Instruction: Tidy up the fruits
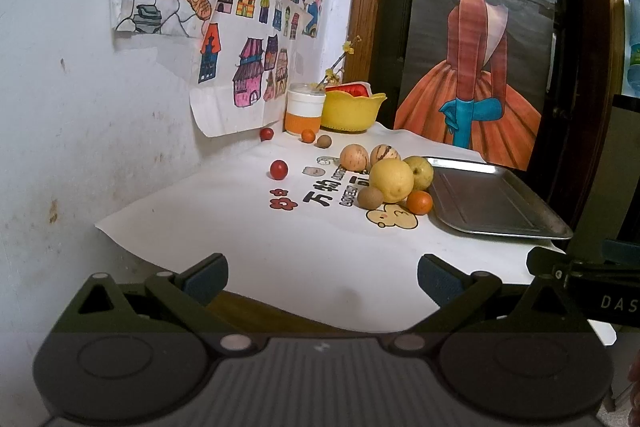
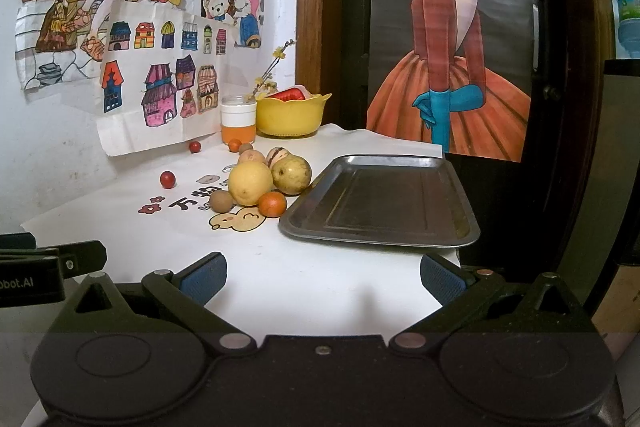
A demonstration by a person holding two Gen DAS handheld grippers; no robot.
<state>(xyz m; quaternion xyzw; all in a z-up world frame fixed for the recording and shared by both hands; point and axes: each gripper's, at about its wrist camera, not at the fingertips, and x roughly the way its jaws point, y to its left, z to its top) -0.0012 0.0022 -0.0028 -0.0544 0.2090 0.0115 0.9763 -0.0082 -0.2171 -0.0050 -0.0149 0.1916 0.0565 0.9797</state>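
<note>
Fruits lying in a cluster on the white printed cloth (image 2: 120, 227), just left of the steel tray (image 2: 384, 205): a big yellow lemon (image 2: 250, 183) in front, a greenish-yellow pear (image 2: 292, 174) touching it on the right, a small orange mandarin (image 2: 272, 203) and a brown longan-like fruit (image 2: 221, 201) just before it. Behind, sitting close together, a peach-coloured fruit (image 2: 251, 157) and a striped one (image 2: 277, 155). Lying apart to the left, two small red fruits (image 2: 167, 179) (image 2: 195, 146); near the orange-and-white jar (image 2: 238, 121), one more small orange fruit (image 2: 234, 145) and one brown (image 2: 245, 147). Tray holding nothing.

Left gripper (image 1: 322, 277) hanging over the near edge of the cloth, fingers spread wide, blue pads (image 1: 208, 277) gripping nothing and touching nothing. Right gripper (image 2: 322, 277) hanging likewise, spread wide, pinching nothing.

Showing in the right wrist view only: the whole tray from near edge to far rim, and part of the left gripper at the left border. Showing in the left wrist view only: more bare wall (image 1: 60, 107) on the left and the near left corner of the cloth; the tray (image 1: 492, 201) appearing from the side, its right end partly hidden by the other gripper. Standing at the back in both views: a yellow bowl (image 2: 290, 115) with something red inside.
</note>
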